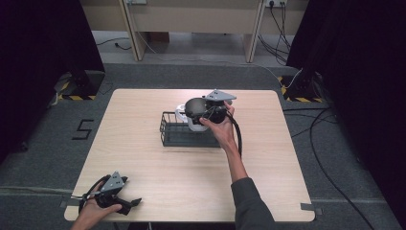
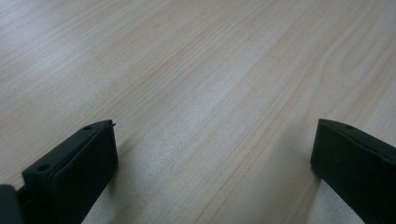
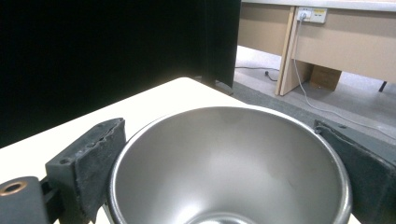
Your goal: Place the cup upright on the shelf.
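A lab or recording room: a plain wooden table (image 1: 143, 143) stands on grey carpet (image 1: 43, 153) between black curtains (image 1: 43, 43), with hazard-taped stand bases (image 1: 79, 88), loose cables (image 1: 330, 143), a floor marking "5" (image 1: 82, 129), and wall sockets (image 3: 312, 15) behind desks.

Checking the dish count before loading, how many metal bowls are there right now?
1. The metal bowl sits between the right gripper's jaws, above the back of the black wire basket at the table's centre. Another could hide behind that gripper.
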